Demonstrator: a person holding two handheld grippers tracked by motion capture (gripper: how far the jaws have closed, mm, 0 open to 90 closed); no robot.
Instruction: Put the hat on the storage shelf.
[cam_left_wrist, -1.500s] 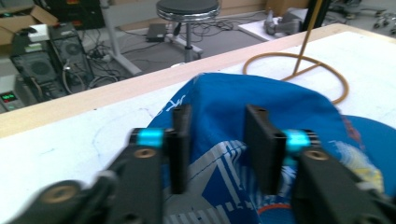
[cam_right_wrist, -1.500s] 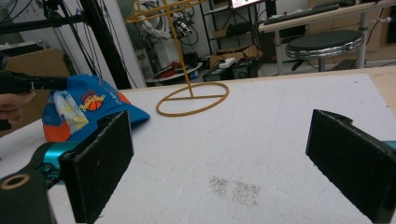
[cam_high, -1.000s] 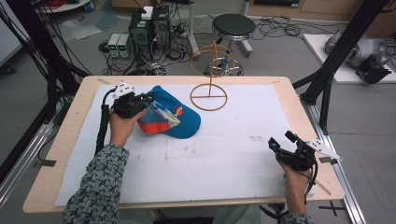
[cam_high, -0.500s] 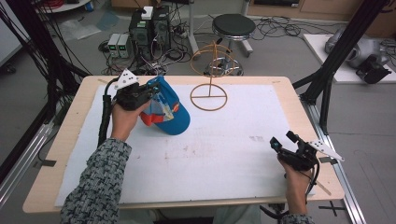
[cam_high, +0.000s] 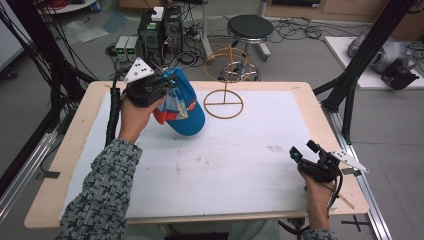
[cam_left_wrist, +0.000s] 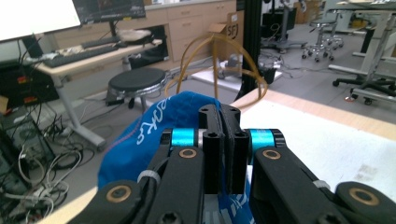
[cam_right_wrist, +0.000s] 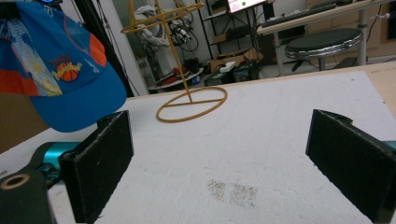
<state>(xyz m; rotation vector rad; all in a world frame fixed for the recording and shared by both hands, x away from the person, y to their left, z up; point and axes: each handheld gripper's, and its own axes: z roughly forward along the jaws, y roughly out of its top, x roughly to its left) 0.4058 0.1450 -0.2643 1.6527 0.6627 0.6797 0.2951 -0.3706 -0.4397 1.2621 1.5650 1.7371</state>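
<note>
One wire stand (cam_high: 223, 95) is sitting right of the blue cap (cam_high: 181, 107); left gripper (cam_high: 161, 85) jaws are pinching it, brim hanging toward lower right; right gripper (cam_high: 300, 152) jaws are spread.

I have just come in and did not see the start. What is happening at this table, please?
A person works with a tool in each hand. The left tool is shut on a blue cap and holds it in the air, near a yellow wire stand on the white mat. The right tool rests open at the mat's near right corner, holding nothing.
</note>
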